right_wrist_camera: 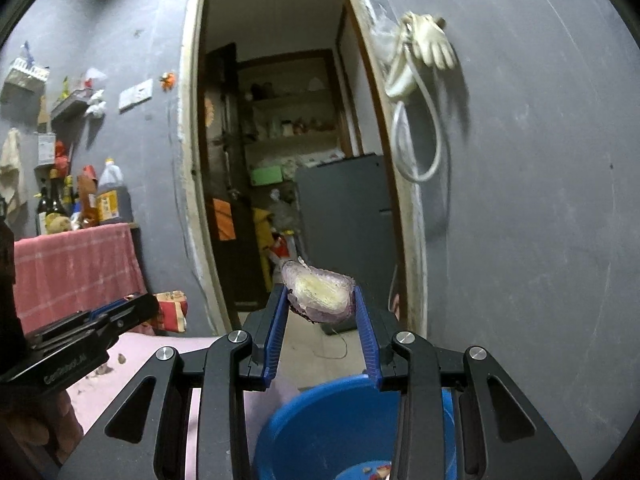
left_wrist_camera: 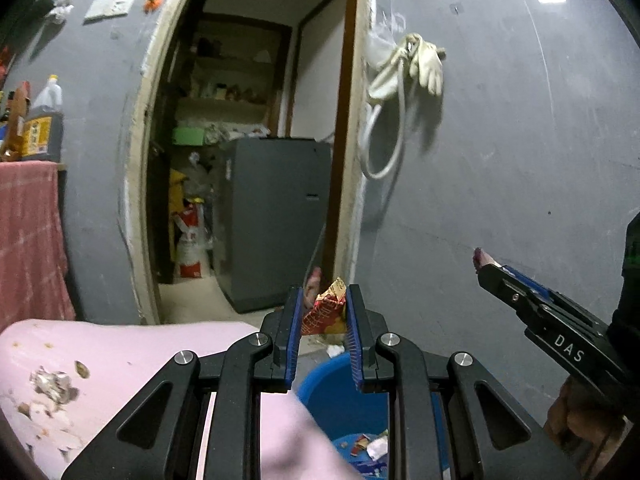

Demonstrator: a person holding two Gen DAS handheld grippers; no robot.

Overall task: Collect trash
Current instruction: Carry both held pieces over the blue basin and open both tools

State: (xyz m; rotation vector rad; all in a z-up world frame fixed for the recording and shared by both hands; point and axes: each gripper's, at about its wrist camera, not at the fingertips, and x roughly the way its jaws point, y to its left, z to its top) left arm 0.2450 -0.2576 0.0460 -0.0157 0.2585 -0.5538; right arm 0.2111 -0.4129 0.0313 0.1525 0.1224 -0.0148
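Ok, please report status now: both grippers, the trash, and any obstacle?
Left gripper shut on crumpled red-yellow snack wrapper. Right gripper shut on cut purple onion piece. Blue plastic bucket below, nothing blocking.

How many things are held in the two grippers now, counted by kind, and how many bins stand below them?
Snack wrapper, red and yellow, held in the left gripper: 1
Cut purple onion piece, held in the right gripper: 1
Blue bin below both: 1
Total: 3
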